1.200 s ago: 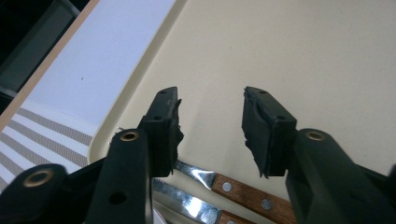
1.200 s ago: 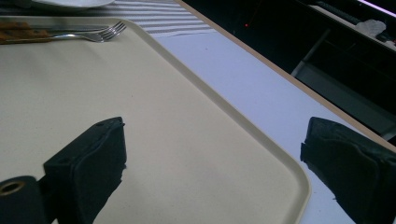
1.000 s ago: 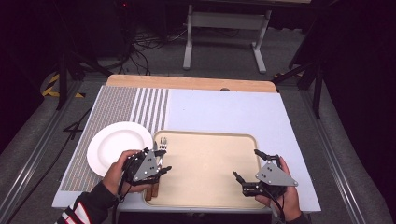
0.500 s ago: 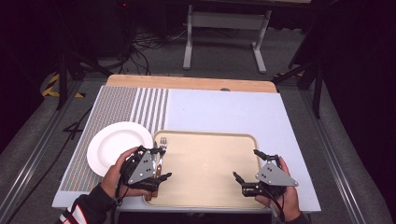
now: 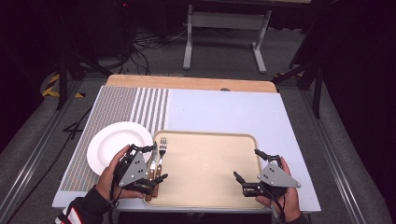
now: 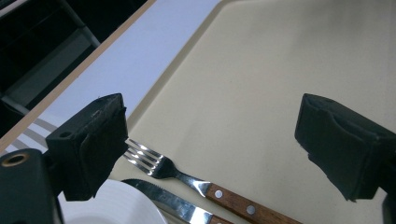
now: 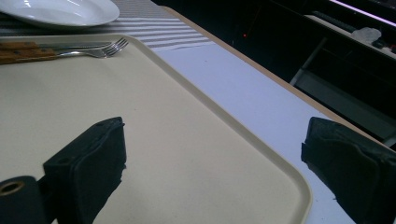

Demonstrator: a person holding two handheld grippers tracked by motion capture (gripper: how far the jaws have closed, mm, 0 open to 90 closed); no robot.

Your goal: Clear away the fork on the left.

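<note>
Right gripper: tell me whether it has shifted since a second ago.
No. The right gripper sits at the same spot over the tray's near right corner, jaws open.

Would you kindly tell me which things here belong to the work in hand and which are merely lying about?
In the job: fork, knife, tray, left gripper, its jaws just opened, nothing between them.
Lying about: plate, striped mat, right gripper, open over the tray.

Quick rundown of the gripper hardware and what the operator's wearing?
Both handhelds match: left gripper and right gripper have black bodies, each topped by a grey three-cornered plate with small dark dots. Jaws end in blocky black pads. A dark sleeve with red and white stripes shows on the left arm.
</note>
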